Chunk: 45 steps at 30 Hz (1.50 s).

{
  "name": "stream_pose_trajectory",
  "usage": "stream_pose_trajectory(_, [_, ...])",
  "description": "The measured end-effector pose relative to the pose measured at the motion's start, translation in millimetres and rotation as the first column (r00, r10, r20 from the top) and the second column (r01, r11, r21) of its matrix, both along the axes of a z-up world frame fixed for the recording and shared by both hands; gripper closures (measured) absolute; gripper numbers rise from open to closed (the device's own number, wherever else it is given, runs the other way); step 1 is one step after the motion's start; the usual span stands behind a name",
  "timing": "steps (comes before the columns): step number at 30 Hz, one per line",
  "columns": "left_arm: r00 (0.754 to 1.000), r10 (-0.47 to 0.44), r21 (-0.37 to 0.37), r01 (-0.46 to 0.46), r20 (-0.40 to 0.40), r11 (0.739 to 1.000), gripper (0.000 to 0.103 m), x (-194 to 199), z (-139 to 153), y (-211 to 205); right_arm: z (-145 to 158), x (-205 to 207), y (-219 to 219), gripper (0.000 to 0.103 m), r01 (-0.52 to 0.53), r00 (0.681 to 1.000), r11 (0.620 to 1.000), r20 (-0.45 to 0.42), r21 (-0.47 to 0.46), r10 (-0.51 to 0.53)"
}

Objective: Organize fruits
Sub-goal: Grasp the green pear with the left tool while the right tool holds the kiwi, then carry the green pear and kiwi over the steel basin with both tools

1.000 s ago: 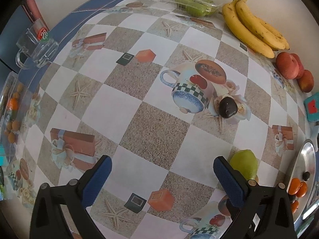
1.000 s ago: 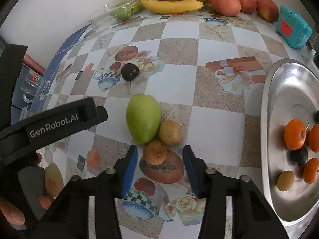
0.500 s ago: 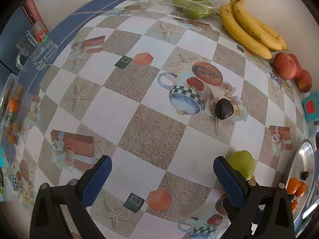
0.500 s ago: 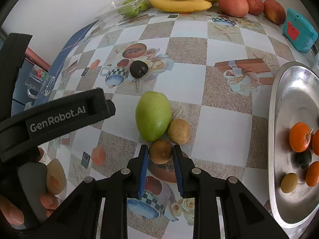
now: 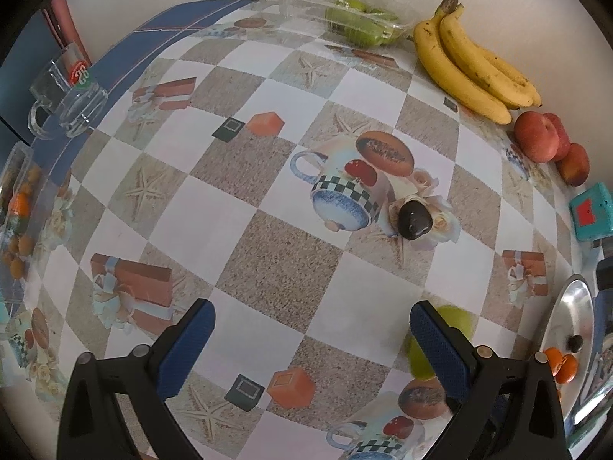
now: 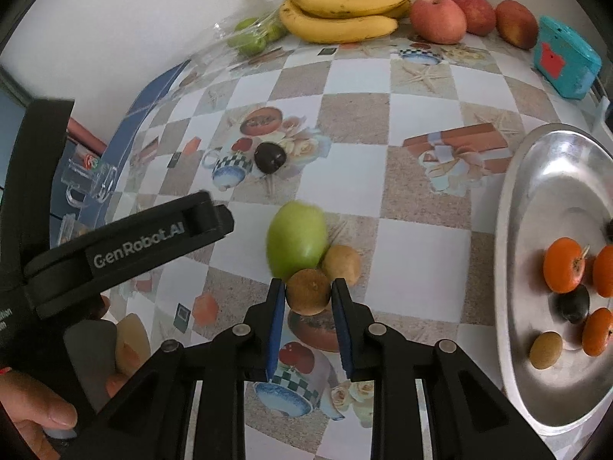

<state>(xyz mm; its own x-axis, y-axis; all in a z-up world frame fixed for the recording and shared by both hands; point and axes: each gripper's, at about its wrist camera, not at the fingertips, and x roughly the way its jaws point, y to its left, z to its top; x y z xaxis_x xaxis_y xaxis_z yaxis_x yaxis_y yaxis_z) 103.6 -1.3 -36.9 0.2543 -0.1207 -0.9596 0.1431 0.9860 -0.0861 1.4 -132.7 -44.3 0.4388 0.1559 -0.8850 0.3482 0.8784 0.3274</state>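
- Right gripper (image 6: 308, 294) clamps a small brown fruit (image 6: 308, 292) beside the green fruit (image 6: 295, 243) mid-table; left gripper (image 5: 312, 339) hangs apart, empty.
- Next, likely: lift it clear and carry it to the steel tray (image 6: 536, 176) at the table's right edge.

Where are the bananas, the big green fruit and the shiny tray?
bananas (image 6: 345, 7): right wrist view, middle of the bunch.
big green fruit (image 6: 295, 239): right wrist view, middle of its skin.
shiny tray (image 6: 551, 176): right wrist view, bare metal inside, upper part.

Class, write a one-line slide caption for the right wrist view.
Right gripper shut on small brown round fruit beside green mango, silver metal tray nearby.
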Motion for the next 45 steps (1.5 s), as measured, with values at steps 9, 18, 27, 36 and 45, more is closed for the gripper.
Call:
stream_pose_trajectory(9, [0.997,-0.072,-0.039,0.072,0.001,0.997,0.001,-7,9,-22,11,-19,-35,0.077,0.116,0.993,0.993,0.024,0.01,-0.116])
stream_pose_trajectory(18, [0.98,-0.197,-0.107,0.196,0.001,0.975,0.024,-19,6,-46,15,-25,-46,0.077,0.154,0.987,0.988,0.037,0.021,-0.155])
stream_pose_trajectory(27, [0.968,-0.252,-0.137,0.249,-0.008,0.959,0.049,-23,1,-62,15,-27,-46,0.077,0.154,0.988,0.988,0.03,0.016,-0.154])
stream_pose_trajectory(36, [0.967,-0.254,-0.148,0.248,-0.023,0.957,0.056,-22,-7,-64,15,-28,-48,0.077,0.161,0.986,0.987,0.032,0.022,-0.162])
stream_pose_trajectory(45, [0.966,-0.258,-0.15,0.25,-0.034,0.957,0.06,-23,-11,-66,16,-30,-49,0.077,0.165,0.986,0.986,0.033,0.027,-0.166])
